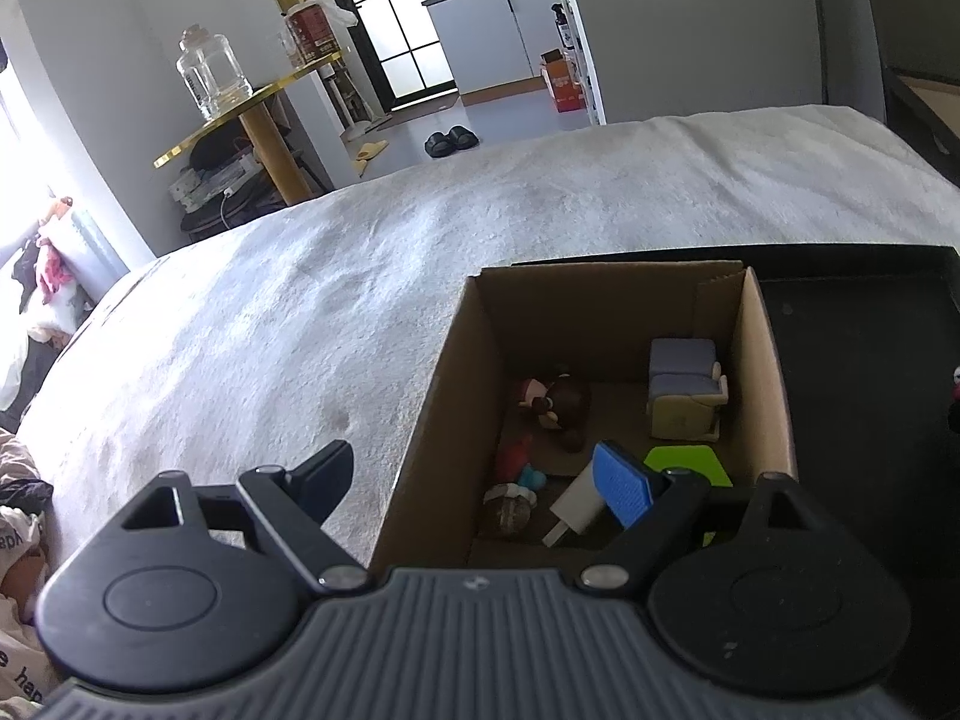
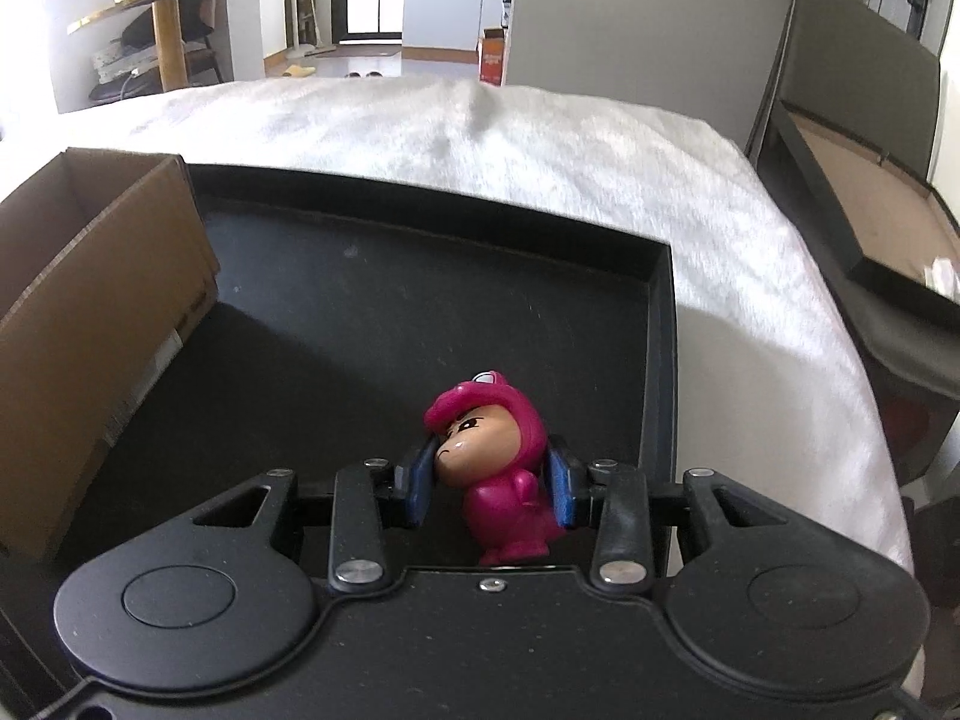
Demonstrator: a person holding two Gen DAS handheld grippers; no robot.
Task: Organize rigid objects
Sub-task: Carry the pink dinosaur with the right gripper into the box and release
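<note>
My right gripper is shut on a pink hooded toy figure and holds it over the black tray. My left gripper is open and empty, straddling the near left wall of the cardboard box. In the box lie a brown bear figure, a small toy sofa, a green piece, a white plug and a red and blue toy. The box also shows at the left of the right wrist view.
Box and tray stand side by side on a white fluffy bed cover. A gold round table with a glass jar stands beyond the bed. Another black lid lies to the right of the bed.
</note>
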